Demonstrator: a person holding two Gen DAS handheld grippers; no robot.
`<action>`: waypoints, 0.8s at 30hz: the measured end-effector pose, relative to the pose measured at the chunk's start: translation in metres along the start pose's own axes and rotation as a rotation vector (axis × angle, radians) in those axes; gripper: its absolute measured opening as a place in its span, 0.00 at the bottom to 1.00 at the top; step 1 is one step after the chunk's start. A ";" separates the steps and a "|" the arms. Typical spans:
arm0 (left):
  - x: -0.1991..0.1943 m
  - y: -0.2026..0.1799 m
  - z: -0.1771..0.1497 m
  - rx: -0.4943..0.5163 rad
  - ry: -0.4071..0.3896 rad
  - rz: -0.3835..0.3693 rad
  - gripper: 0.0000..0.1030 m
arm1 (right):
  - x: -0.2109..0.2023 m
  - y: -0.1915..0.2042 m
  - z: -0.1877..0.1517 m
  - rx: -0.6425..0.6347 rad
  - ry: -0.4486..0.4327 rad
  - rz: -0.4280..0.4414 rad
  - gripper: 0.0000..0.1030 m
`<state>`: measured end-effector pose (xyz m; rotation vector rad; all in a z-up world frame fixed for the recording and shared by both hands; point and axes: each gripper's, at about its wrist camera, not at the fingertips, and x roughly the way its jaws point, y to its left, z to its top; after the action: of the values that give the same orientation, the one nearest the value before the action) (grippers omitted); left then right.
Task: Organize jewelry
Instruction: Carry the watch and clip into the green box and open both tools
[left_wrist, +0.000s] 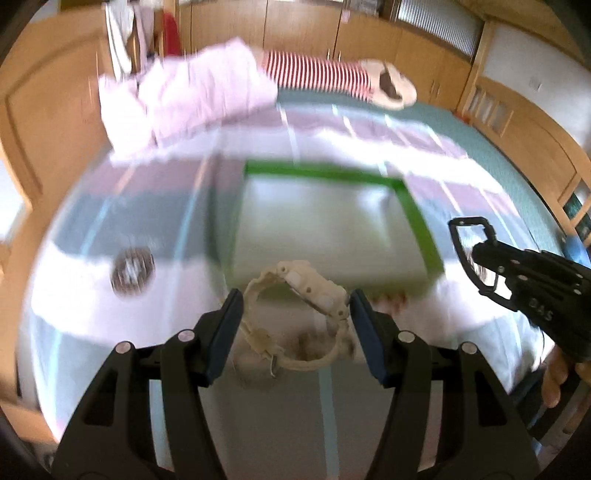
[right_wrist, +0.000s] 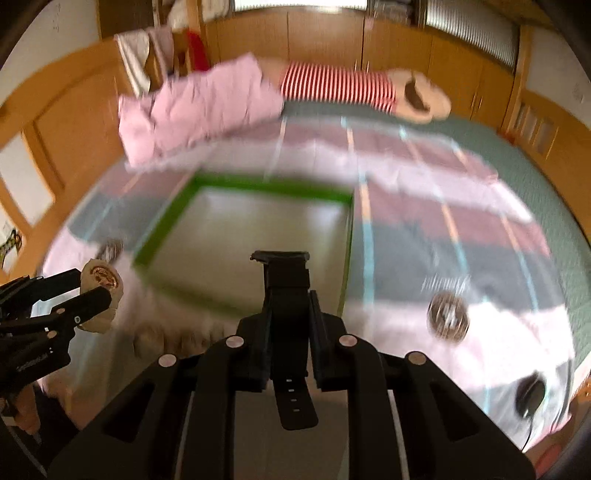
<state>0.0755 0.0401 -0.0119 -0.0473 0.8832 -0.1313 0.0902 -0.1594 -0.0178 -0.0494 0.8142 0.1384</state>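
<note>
Above the striped bedspread (left_wrist: 110, 229), the left gripper (left_wrist: 293, 306) pinches a cream wristwatch (left_wrist: 303, 291) between its fingers while the right gripper (right_wrist: 290, 295) clamps a black watch (right_wrist: 286, 280) by its strap, both held just short of the green-rimmed tray (right_wrist: 162, 225).

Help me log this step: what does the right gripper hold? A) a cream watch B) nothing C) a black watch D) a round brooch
C: the right gripper is shut on the strap of a black watch, while the cream watch sits in the left gripper.
</note>
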 end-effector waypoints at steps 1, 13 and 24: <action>0.000 0.001 0.015 0.001 -0.020 0.002 0.58 | -0.001 -0.003 0.008 0.004 -0.015 -0.005 0.17; 0.116 -0.006 0.064 0.023 0.095 0.026 0.58 | 0.121 -0.002 0.024 0.034 0.122 -0.033 0.17; 0.151 0.003 0.052 0.007 0.157 0.023 0.69 | 0.138 -0.007 0.008 0.052 0.151 -0.042 0.47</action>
<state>0.2104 0.0218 -0.0950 -0.0206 1.0401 -0.1171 0.1905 -0.1515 -0.1133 -0.0283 0.9667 0.0748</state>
